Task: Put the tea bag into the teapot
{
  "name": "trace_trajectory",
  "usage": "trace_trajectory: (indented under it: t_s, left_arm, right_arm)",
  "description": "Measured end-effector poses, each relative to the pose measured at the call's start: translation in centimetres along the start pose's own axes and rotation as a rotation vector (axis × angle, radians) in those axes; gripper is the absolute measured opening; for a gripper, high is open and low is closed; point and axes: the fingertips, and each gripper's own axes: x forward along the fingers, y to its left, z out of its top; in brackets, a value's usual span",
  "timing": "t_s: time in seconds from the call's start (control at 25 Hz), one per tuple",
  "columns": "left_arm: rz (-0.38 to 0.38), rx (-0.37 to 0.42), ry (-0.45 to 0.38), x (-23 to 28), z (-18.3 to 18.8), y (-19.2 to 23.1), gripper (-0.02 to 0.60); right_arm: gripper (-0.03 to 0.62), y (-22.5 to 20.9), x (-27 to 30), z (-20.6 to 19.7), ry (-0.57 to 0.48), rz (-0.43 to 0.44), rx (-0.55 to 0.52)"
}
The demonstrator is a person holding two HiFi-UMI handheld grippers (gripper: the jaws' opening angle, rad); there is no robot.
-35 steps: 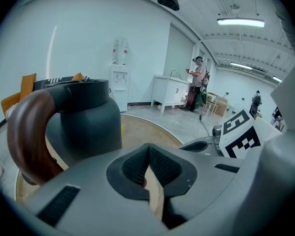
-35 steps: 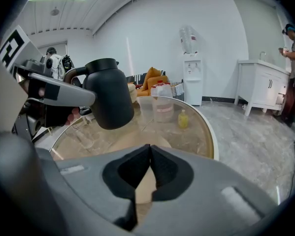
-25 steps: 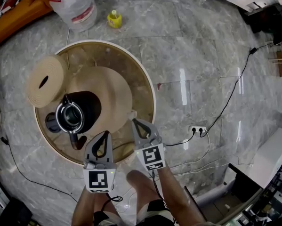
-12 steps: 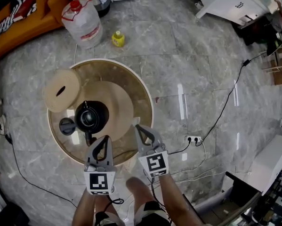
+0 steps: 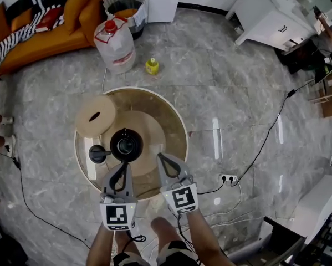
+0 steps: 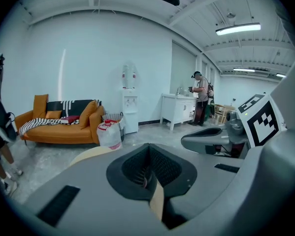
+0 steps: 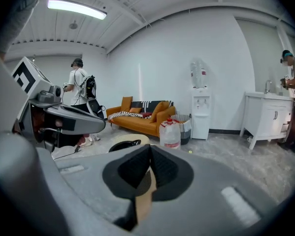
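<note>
A black teapot (image 5: 126,144) stands open on a round tan mat on the round glass table (image 5: 174,121), with its black lid (image 5: 97,153) beside it to the left. A beige disc (image 5: 95,116) with a slot lies at the table's far left. My left gripper (image 5: 123,165) hangs shut above the table's near edge, just near of the teapot. My right gripper (image 5: 162,157) is shut beside it, to the teapot's right. Both sets of jaws meet with nothing clearly between them (image 6: 148,147) (image 7: 149,150). No tea bag shows in any view. The teapot's rim (image 7: 123,144) peeks over the right gripper's jaws.
A big water bottle (image 5: 115,43) and a small yellow bottle (image 5: 152,66) stand on the marble floor beyond the table. An orange sofa (image 5: 49,26) and a bin (image 5: 125,1) lie further back. A power strip (image 5: 229,177) with cables lies to the right. A person (image 6: 201,97) stands at a white cabinet.
Both grippers and the head camera have risen well above the table, so the table and teapot look smaller and further off. Both grippers stay shut side by side.
</note>
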Motion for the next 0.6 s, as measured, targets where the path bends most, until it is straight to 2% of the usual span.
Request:
trace_trajectory:
  t_s: [0.2, 0.28, 0.44, 0.6]
  left_arm:
    - [0.058, -0.049, -0.007, -1.9, 0.8, 3.7, 0.017]
    - [0.069, -0.032, -0.014, -2.4, 0.4, 4.8, 0.015]
    - [0.097, -0.073, -0.002, -3.2, -0.8, 6.9, 0.016]
    - [0.116, -0.074, -0.001, -3.8, -2.5, 8.8, 0.017]
  right_arm:
    - [0.000, 3.2, 2.2, 2.5, -0.023, 0.052, -0.032]
    - [0.000, 4.5, 3.1, 2.9, -0.027, 0.075, -0.049]
    - [0.000, 6.8, 4.9, 2.6, -0.016, 0.113, -0.064]
    - [0.000, 8.7, 6.5, 1.7, 0.007, 0.137, -0.082]
